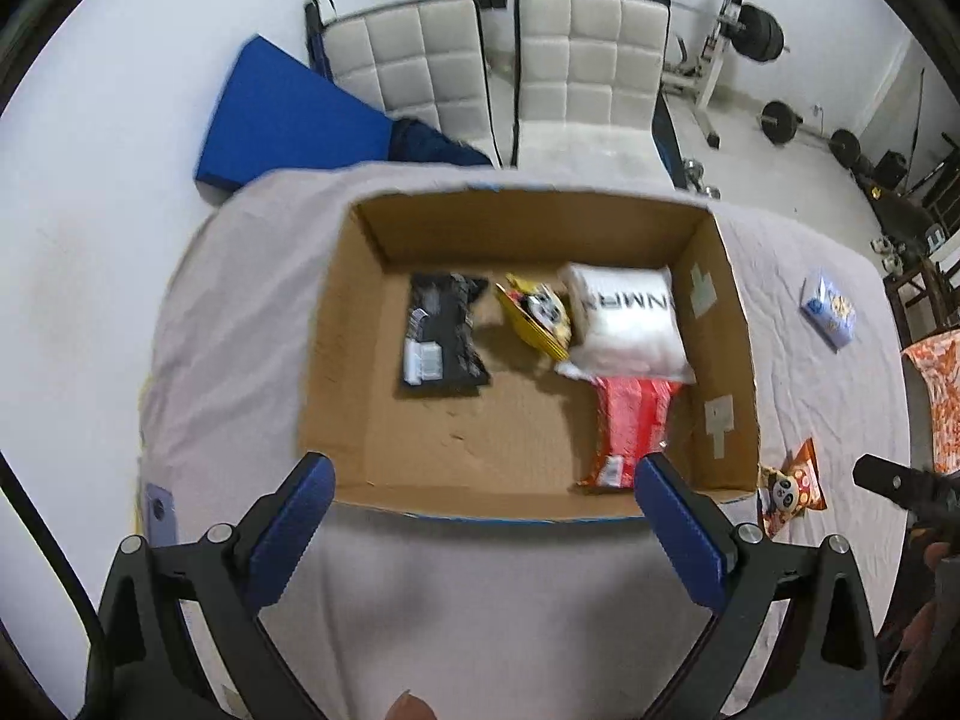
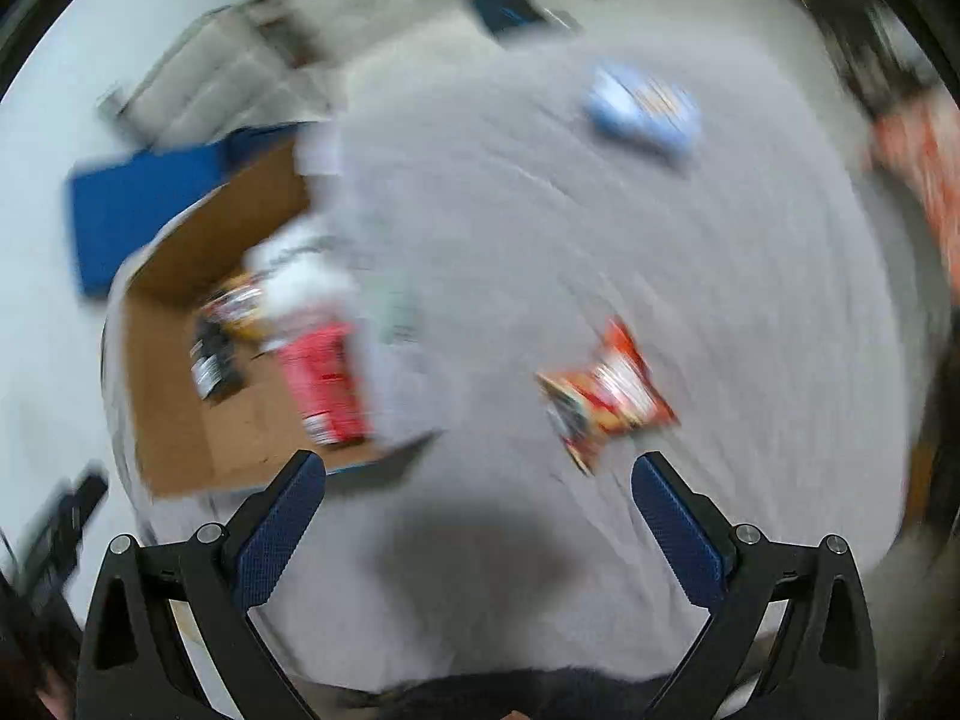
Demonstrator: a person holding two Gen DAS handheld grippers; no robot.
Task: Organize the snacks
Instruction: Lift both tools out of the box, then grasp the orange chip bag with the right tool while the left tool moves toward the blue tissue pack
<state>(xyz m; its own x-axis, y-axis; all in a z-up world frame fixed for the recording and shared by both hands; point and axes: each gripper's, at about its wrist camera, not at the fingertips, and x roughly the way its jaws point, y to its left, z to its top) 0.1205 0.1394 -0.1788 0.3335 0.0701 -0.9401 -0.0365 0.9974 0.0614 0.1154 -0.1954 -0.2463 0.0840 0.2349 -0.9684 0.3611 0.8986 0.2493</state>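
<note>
An open cardboard box (image 1: 348,324) sits on a grey-clothed table. Inside lie a black packet (image 1: 441,330), a yellow packet (image 1: 537,315), a white pillow-like bag (image 1: 627,321) and a red packet (image 1: 630,426). My left gripper (image 1: 480,480) hovers open over the box's near edge, holding nothing. Right of the box lie a small orange panda packet (image 1: 792,489) and a light blue packet (image 1: 831,309). The right wrist view is blurred: my right gripper (image 2: 479,477) stands open above the cloth, with the orange packet (image 2: 606,393) just ahead and the box (image 2: 180,420) at left.
Two white padded chairs (image 1: 576,72) stand behind the table, with a blue mat (image 1: 288,114) at left and weight equipment (image 1: 750,36) at the back right. An orange-patterned bag (image 1: 939,396) lies at the table's right edge. A purple object (image 1: 159,510) sits at the left edge.
</note>
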